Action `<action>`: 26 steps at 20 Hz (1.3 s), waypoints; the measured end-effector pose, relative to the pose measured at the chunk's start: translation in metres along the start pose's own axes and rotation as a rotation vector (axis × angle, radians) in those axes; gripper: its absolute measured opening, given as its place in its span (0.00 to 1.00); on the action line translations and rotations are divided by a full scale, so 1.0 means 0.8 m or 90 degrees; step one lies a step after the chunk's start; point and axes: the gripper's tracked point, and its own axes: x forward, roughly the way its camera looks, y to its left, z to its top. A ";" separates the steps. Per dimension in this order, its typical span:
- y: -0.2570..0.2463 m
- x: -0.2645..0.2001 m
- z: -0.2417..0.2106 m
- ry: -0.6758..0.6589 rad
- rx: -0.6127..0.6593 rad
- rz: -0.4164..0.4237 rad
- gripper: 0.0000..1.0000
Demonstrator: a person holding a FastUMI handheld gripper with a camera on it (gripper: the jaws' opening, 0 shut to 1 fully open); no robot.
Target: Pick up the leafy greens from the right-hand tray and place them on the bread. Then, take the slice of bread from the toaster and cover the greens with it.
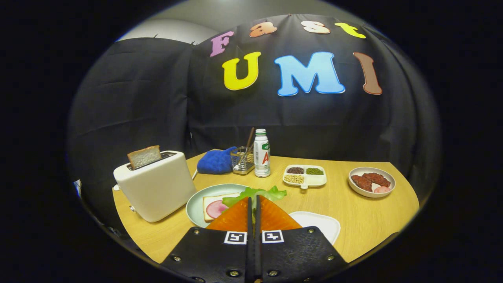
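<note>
A light wooden table [353, 220] with a rounded front edge is seen carrying everything. Toward its left edge a cream-white boxy toaster [155, 184] is stood, and a browned slice of bread [144, 156] is raised out of its slot. Just right of the toaster a pale green round plate [198, 200] is set, and on it a square slice of white bread topped with a pink round of ham [214, 207] is laid. The gripper [253, 206] is held over the plate's right side, its fingers drawn almost together with only a thin slit left between them, and the ruffled green lettuce leaf [257, 193] is pinched at their tips, its frill spread above the right edge of the bread on the plate. A white tray [320, 224] is seen near the front edge, just right of the fingers. Toward the right edge a round bowl of dark red meat pieces [371, 181] is placed. Along the back edge a white divided dish of beans and grains [305, 175], a blue fuzzy mitt [216, 161], a white bottle with a green cap [261, 153] and a small wire basket [243, 160] are ranged.
</note>
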 end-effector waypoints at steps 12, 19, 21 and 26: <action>0.074 0.105 -0.064 0.089 -0.033 0.051 0.00; 0.065 0.101 -0.078 0.102 -0.089 0.020 0.11; 0.058 0.096 -0.077 0.100 -0.113 0.003 0.35; 0.050 0.069 -0.054 0.035 -0.096 -0.048 0.48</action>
